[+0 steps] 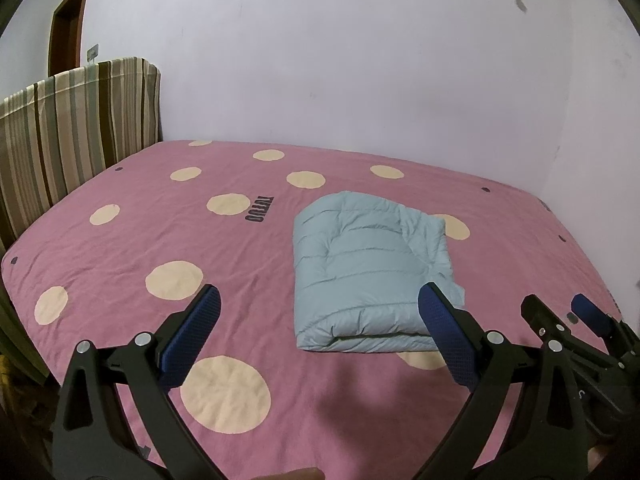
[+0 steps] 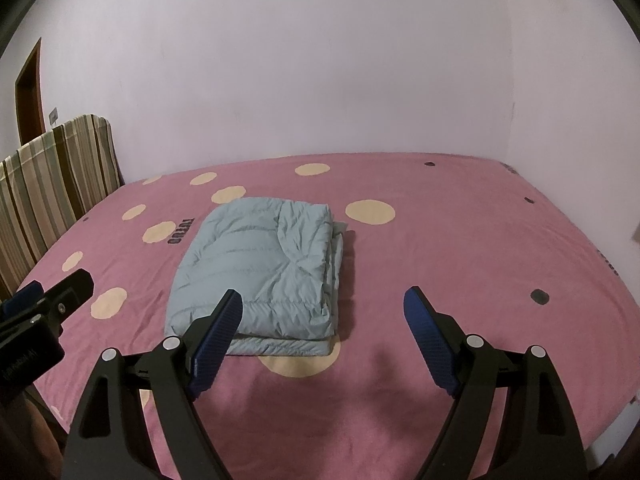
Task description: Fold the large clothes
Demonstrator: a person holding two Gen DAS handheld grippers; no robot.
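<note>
A light blue padded jacket [image 1: 368, 272] lies folded into a thick rectangle on the pink bed cover [image 1: 140, 248]. It also shows in the right wrist view [image 2: 260, 264]. My left gripper [image 1: 320, 300] is open and empty, held above the bed just short of the jacket's near edge. My right gripper [image 2: 322, 300] is open and empty, also short of the jacket, slightly to its right. The right gripper shows at the right edge of the left wrist view [image 1: 560, 316]. The left gripper shows at the left edge of the right wrist view [image 2: 48, 300].
The bed cover [image 2: 460, 248] is pink with cream dots. A striped headboard [image 1: 68, 128] stands at the left. White walls [image 1: 320, 60] close the far side and right. A brown door frame [image 1: 68, 20] is at the far left.
</note>
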